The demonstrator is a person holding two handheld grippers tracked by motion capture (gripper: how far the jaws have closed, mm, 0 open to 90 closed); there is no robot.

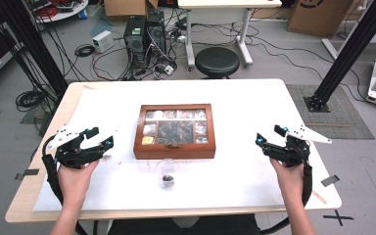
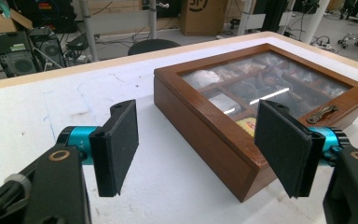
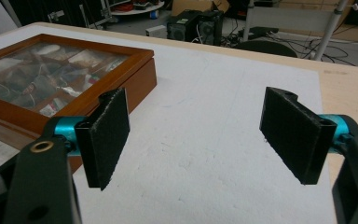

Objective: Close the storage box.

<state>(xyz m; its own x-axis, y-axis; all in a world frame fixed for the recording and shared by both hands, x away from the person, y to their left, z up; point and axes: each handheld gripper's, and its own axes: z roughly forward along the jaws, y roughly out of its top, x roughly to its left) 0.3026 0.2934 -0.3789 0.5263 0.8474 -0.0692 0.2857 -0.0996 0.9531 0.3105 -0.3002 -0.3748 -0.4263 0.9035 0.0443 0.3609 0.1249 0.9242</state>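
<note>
On table [image 1: 254, 105]: 1 wooden box [image 1: 175, 131], 1 glass [image 1: 167, 172], 2 open grippers.

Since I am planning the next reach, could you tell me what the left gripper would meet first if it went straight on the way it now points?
Most likely the wooden box: its near corner lies just ahead of the open left gripper, though mostly toward one jaw, so depth is uncertain.

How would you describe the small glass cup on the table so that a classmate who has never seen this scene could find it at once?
Start at the white table and find the wooden box with the glass lid at its middle. Just in front of the box's near side, toward the person, stands the glass cup. It is the see-through thing there, with something dark at its bottom.
</note>
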